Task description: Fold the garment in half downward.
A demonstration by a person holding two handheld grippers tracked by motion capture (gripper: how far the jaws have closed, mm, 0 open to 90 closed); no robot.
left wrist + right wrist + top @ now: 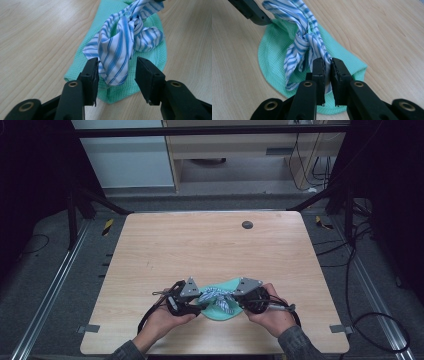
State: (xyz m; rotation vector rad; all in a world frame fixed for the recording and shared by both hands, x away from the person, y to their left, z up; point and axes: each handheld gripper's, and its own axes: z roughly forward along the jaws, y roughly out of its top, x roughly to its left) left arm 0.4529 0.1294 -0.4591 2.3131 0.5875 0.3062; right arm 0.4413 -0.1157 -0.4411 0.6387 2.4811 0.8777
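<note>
At the near edge of the table (150, 250), the person's two hands hold the claws toward each other over a green mesh cloth (150, 65) lying flat on the wood. The right claw (327, 65) is nearly closed, its jaws pinching one end of a knotted blue-and-white striped cloth (304, 37). The left claw (117, 72) stands well open, its jaws on either side of the striped cloth's loose end; the left-hand jaw touches the fabric, the other stands apart. Farther off, a small dark disc (247, 224) sits near the table's far edge.
</note>
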